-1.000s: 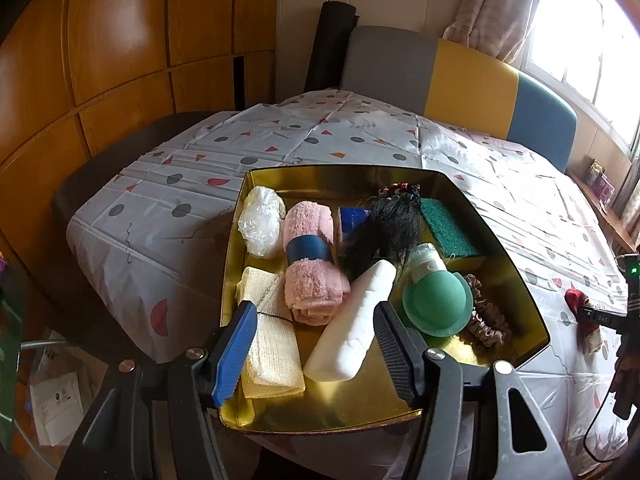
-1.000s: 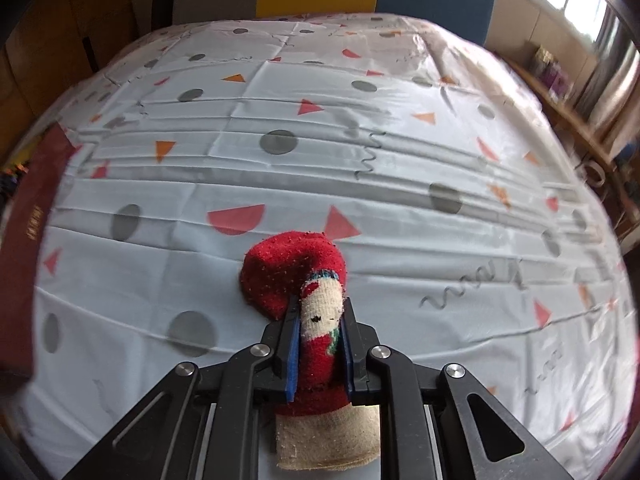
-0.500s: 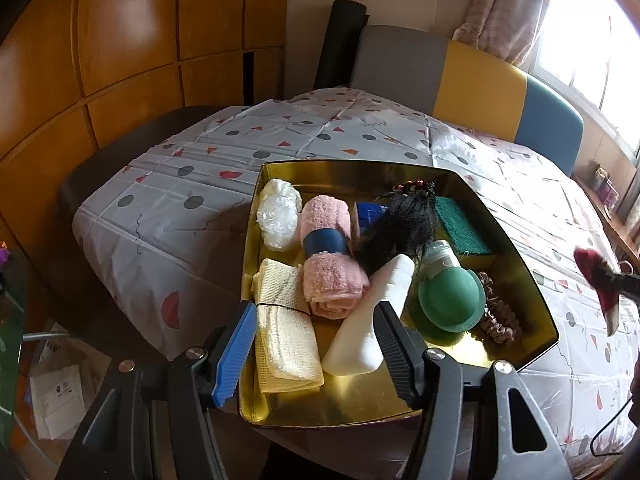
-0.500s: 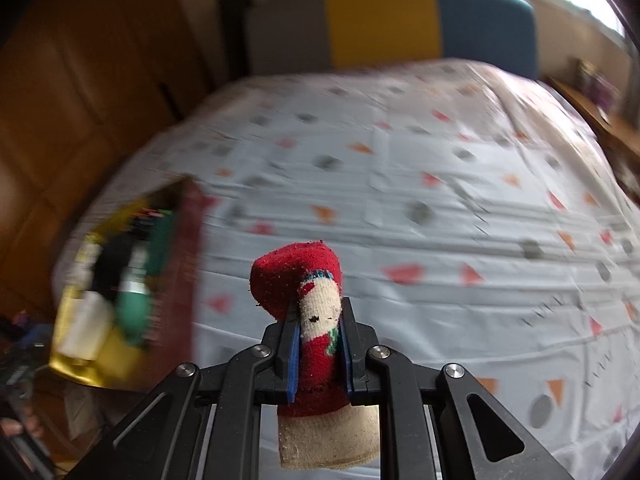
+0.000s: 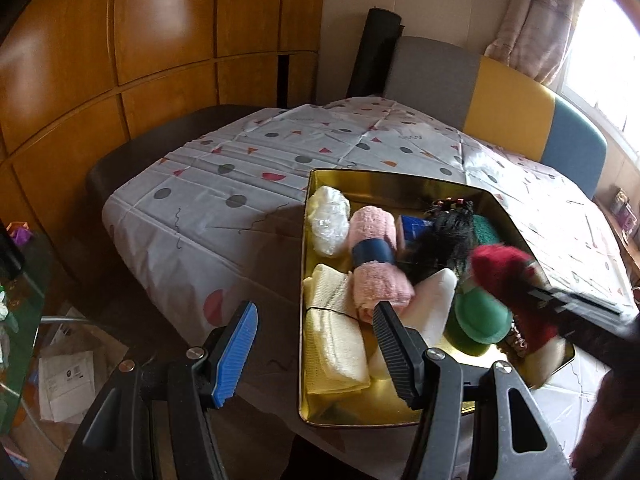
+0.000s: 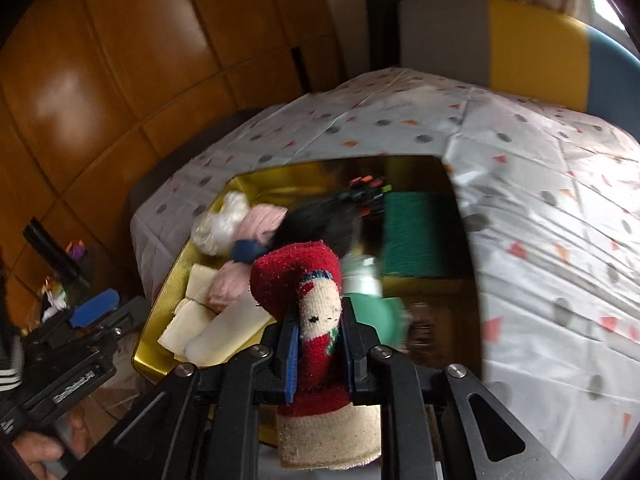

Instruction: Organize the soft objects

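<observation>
Red sock [image 6: 316, 320] between right tool [image 6: 320, 350] fingers.

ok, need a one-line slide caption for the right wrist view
Right gripper clamps a red sock above the gold tray of soft items; open left gripper waits beside it.

We see daylight from the window [image 5: 604, 52] at far right, blown out white. The wooden wall [image 5: 120, 48] shows glare. Right view is motion-blurred; edges bend and darken in both.
</observation>
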A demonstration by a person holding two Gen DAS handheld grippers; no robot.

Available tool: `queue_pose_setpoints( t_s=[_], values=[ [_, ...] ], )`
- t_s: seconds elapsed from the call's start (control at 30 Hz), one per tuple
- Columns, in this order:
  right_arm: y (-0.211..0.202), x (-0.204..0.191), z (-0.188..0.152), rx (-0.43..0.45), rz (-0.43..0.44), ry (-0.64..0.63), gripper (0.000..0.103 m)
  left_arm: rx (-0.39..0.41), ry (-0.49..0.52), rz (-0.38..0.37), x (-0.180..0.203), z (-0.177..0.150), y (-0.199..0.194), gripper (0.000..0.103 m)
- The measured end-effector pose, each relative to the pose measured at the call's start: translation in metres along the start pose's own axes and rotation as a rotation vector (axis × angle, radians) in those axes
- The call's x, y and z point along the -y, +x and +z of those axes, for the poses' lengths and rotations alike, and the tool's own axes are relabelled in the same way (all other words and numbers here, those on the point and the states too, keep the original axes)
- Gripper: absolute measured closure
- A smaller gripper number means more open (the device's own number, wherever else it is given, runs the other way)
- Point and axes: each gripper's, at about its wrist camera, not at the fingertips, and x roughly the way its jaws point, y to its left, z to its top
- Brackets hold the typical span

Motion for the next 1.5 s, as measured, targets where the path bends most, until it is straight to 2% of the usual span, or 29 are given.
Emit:
queue_pose_setpoints(
  t_s=[0.1,0.17,0.23,0.33,0.47,0.7,0.83,1.07,1.5],
  values=[
    [0.017,-0.013,-0.007,-0.036,0.014,-0.008,0.077,0.005,0.0,0.006,0.0,-0.001,-0.001,0.041],
    [0.018,-0.014,-0.011,-0.037,0.013,-0.014,0.059,0.012,0.005,0.013,0.0,-0.001,-0.003,0.04],
    [0.013,-0.015,-0.016,-0.022,0.016,-0.02,0.046,0.023,0.007,0.023,0.0,-0.001,-0.005,0.04],
    [0.0,-0.012,-0.019,0.018,-0.003,-0.029,0.041,0.03,0.004,0.022,0.0,-0.001,-0.006,0.04],
    [-0.017,-0.013,-0.021,0.085,-0.07,-0.067,0.033,0.056,0.009,0.024,0.004,-0.003,-0.013,0.04],
    [-0.043,-0.013,-0.029,0.187,-0.199,-0.093,0.027,0.103,0.004,0.027,0.008,-0.006,-0.025,0.04],
    [-0.054,-0.008,-0.029,0.228,-0.234,-0.075,0.025,0.125,0.005,0.034,0.01,-0.008,-0.031,0.04],
    [-0.061,-0.006,-0.033,0.246,-0.239,-0.059,0.024,0.152,0.009,0.034,0.014,-0.009,-0.038,0.04],
    [-0.062,-0.01,-0.037,0.25,-0.237,-0.067,0.024,0.139,0.012,0.032,0.013,-0.011,-0.039,0.04]
  ],
)
